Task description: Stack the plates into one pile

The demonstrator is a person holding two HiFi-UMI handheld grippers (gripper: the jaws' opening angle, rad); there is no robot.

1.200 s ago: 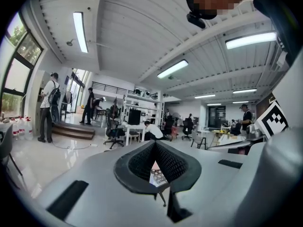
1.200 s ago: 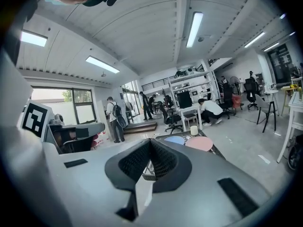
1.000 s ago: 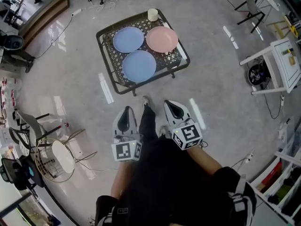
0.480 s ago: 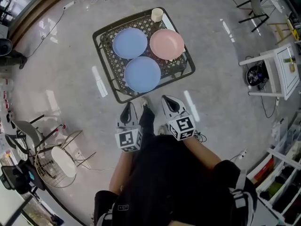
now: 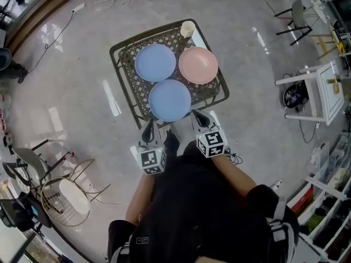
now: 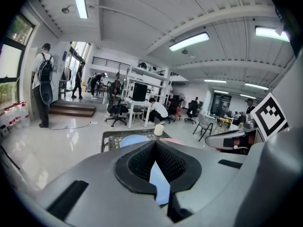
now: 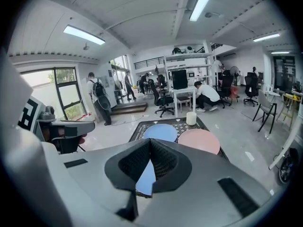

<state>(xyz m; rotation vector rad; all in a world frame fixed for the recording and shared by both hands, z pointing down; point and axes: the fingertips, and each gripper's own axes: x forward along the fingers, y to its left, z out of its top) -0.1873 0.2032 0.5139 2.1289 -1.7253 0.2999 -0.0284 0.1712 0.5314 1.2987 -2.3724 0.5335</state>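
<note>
Three plates lie side by side on a low black mesh table (image 5: pixel 131 84): a near blue plate (image 5: pixel 170 99), a far blue plate (image 5: pixel 155 62) and a pink plate (image 5: pixel 198 65). A cream cup (image 5: pixel 187 28) stands at the table's far corner. My left gripper (image 5: pixel 148 126) is shut and empty, just short of the table's near edge, left of the near blue plate. My right gripper (image 5: pixel 197 115) is also shut and empty, at that plate's right near rim. In the right gripper view the pink plate (image 7: pixel 199 140) and the far blue plate (image 7: pixel 160 132) lie ahead of the gripper (image 7: pixel 150 142).
A wire stool with a white round seat (image 5: pixel 66 193) stands at the lower left. A white cart (image 5: pixel 323 89) and a folding chair (image 5: pixel 299 15) are to the right, with cables on the shiny floor. People stand and sit at desks far behind the table (image 6: pixel 156 110).
The person has walked up to the table. The plates now lie closer, and both grippers have moved forward to the table's near edge, still shut.
</note>
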